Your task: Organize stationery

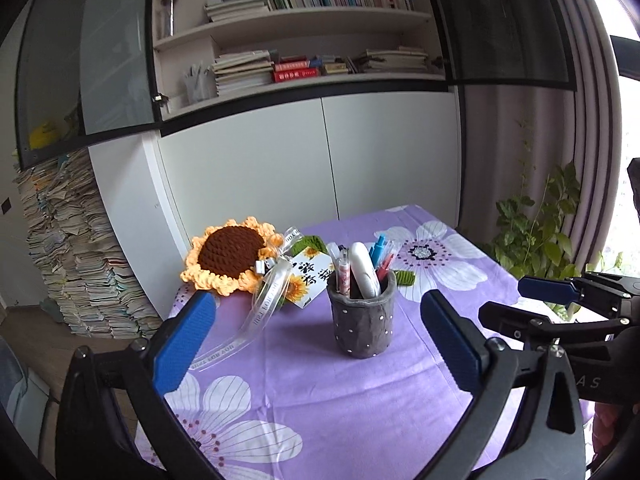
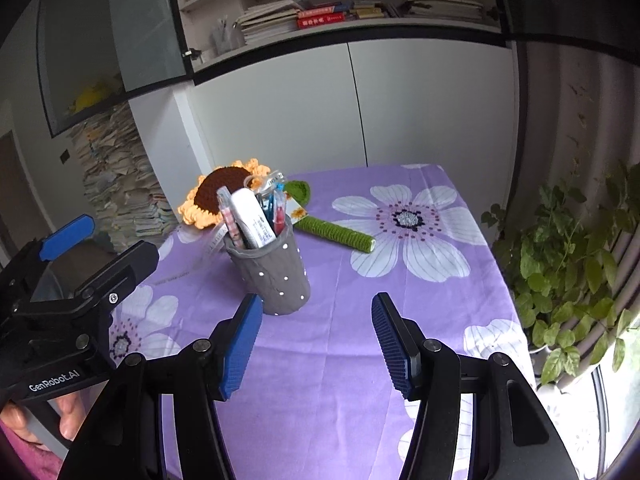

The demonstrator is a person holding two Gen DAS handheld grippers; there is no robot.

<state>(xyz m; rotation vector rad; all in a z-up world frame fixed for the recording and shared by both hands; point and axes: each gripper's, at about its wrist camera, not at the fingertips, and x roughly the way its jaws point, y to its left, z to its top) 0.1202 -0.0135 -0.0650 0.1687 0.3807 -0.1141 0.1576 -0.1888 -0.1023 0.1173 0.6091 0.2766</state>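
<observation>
A grey pen holder [image 1: 362, 328] with white dots stands upright on the purple flowered tablecloth [image 1: 320, 408]. Several pens and a white oblong item [image 1: 366, 276] stick out of it. My left gripper [image 1: 316, 297] hovers in front of the holder, open wide, with nothing between its blue pads. In the right wrist view the same holder [image 2: 280, 280] is just beyond the left fingertip of my right gripper [image 2: 315, 299]. That gripper is open and holds nothing. The left gripper [image 2: 120, 236] shows at this view's left edge, with a hand under it.
A crocheted sunflower [image 1: 228, 254] with a ribbon and a paper tag [image 1: 310, 280] lies behind the holder, its green stem [image 2: 340, 233] stretching right. White cabinet doors [image 1: 320, 160] back the table. A leafy plant [image 2: 568, 272] stands off the right edge. Stacked books [image 1: 80, 272] rise at the left.
</observation>
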